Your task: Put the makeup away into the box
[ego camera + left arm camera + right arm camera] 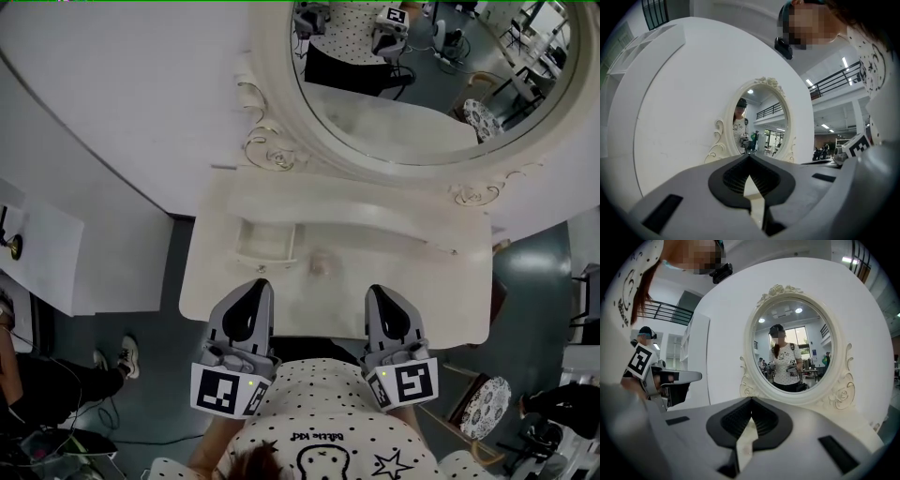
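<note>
The box (pixel 265 246) sits open on the white table (pixel 412 281), left of the middle, below the mirror (pixel 422 84). Its long side seems to run along the table's back edge. Just right of it lies a small pale item (pixel 322 263), likely the makeup. It is too blurred to tell its shape or which way it points.

Both grippers are held side by side over the table's front edge, close to the person's dotted shirt (pixel 328 412), with their marker cubes facing up. They point across the table toward the mirror, roughly level, the right one dipping slightly. The box and the item lie ahead of them, in line with the gap between the two and well apart from both.

The left gripper (pixel 260 283) has its jaws together at the tips, and its own view (pixel 750 156) shows nothing between them, only pale tabletop through the slot behind the tips. The right gripper (pixel 376 290) is likewise closed tip to tip and empty in its own view (pixel 751 400), facing the mirror's frame (pixel 754 380)
</note>
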